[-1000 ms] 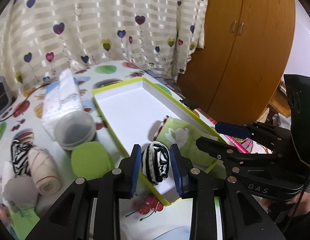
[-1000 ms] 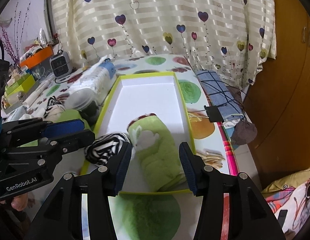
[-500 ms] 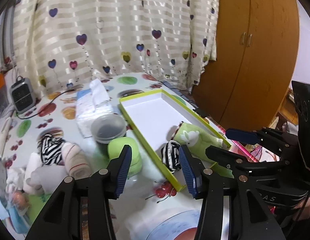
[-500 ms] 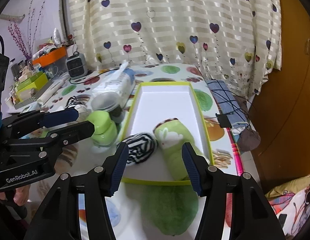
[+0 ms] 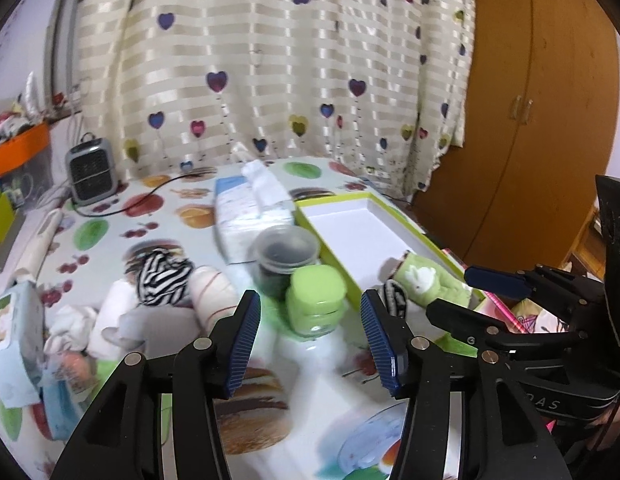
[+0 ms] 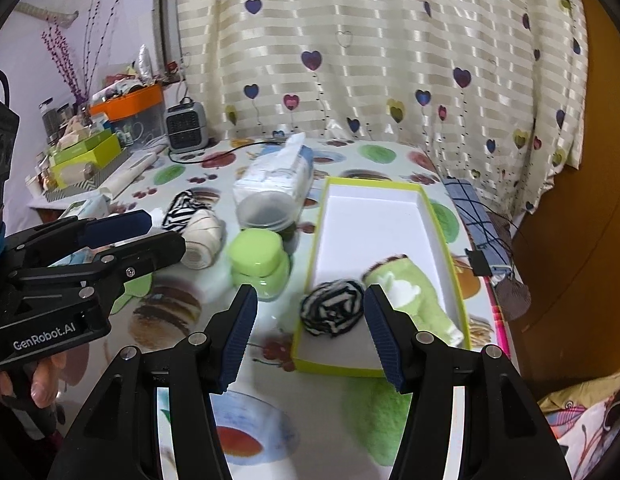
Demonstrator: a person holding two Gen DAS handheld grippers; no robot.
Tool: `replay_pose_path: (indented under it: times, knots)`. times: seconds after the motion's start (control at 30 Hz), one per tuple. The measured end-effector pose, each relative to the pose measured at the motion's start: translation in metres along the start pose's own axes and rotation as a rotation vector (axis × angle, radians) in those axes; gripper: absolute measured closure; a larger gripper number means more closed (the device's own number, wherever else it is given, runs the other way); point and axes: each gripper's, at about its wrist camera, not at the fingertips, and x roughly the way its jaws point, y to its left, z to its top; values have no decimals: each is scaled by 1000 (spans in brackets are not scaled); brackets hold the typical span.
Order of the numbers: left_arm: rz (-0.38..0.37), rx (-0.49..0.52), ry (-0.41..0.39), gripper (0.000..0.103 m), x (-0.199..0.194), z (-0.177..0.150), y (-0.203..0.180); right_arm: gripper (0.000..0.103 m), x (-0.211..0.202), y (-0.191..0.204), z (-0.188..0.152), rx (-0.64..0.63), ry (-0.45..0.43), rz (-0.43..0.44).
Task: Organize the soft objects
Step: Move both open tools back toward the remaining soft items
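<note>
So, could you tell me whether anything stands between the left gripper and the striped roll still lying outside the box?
Nothing visible blocks it. The left gripper is open and empty; the zebra-striped roll lies on the table to its left among other rolled cloths, and the green jar stands off that line.

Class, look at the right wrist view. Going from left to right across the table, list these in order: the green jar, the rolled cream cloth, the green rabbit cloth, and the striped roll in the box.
Rolled cream cloth → green jar → striped roll → green rabbit cloth.
</note>
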Motion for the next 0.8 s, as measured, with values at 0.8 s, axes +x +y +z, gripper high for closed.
replay_pose_path:
  times: [0.8]
  knots:
    - [56,-74,35,52,0,-20,50,46,24,56,4,-92,60,94]
